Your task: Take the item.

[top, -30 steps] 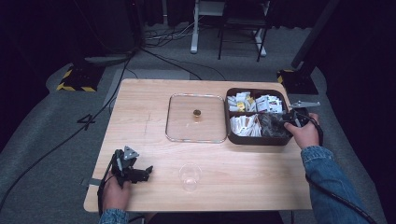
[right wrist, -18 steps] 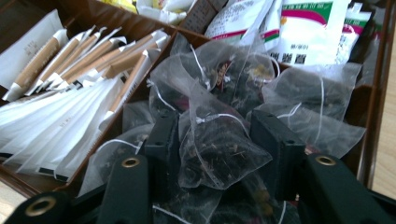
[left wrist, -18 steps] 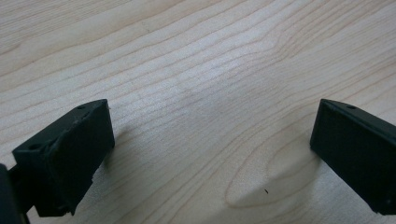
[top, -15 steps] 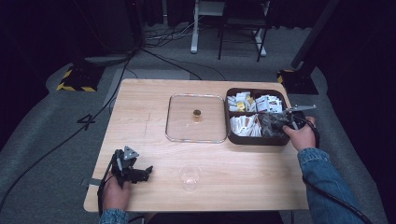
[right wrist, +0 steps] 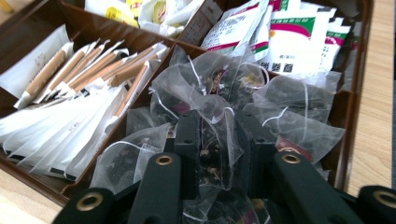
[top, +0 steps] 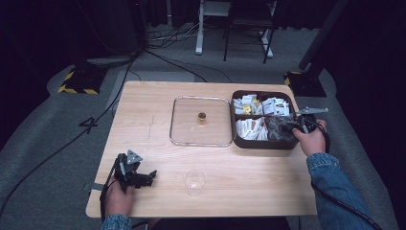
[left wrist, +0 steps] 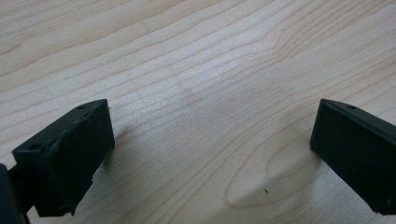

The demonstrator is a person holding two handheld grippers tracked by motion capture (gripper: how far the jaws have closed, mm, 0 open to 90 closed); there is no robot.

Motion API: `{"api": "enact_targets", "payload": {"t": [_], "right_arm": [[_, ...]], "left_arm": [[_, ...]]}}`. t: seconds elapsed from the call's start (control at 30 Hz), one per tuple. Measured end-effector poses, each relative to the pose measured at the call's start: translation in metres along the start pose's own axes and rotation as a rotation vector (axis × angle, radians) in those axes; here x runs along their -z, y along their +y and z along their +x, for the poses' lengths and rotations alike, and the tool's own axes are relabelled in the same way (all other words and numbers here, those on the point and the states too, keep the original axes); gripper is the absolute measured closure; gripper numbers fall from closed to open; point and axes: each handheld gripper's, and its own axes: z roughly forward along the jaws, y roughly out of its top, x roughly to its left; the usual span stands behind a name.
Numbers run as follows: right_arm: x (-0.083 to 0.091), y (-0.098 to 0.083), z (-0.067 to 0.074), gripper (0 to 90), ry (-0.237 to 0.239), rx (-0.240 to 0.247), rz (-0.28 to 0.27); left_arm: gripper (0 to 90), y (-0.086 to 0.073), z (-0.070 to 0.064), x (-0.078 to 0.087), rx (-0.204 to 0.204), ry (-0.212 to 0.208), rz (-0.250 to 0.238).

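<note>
A dark brown divided box (top: 261, 143) stands at the table's right. My right gripper (top: 286, 127) reaches into its near right compartment, a heap of clear mesh tea bags (right wrist: 289, 107). In the right gripper view its jaws (right wrist: 217, 126) have just been closing, and one mesh tea bag (right wrist: 212, 112) of dried flowers is pinched between the pads. My left gripper (top: 152, 175) rests on the bare wood at the front left, and its jaws (left wrist: 210, 135) stand wide open with nothing between them.
White stick sachets (right wrist: 70, 107) and printed packets (right wrist: 289, 46) fill the box's other compartments. A clear glass lid (top: 182, 120) with a small knob (top: 201, 116) lies flat left of the box. A clear cup (top: 195, 181) stands near the front edge.
The right hand stays over the box's near right compartment with only a slight shift. The left gripper has not moved.
</note>
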Motion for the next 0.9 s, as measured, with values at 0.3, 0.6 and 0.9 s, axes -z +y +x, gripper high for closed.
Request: {"api": "enact_targets", "payload": {"t": [0.3, 0.6, 0.9], "right_arm": [[0.013, -0.001, -0.005, 74.3, 0.017, -0.034, -0.065], [0.031, 0.0, -0.003, 77.5, 0.056, -0.059, -0.137], [0.042, 0.003, 0.006, 89.7, 0.091, -0.03, -0.161]], "left_arm": [[0.0, 0.0, 0.0, 0.0, 0.0, 0.0, 0.0], [0.0, 0.0, 0.0, 0.0, 0.001, 0.0, -0.001], [0.1, 0.0, 0.0, 0.0, 0.001, 0.0, -0.002]]}}
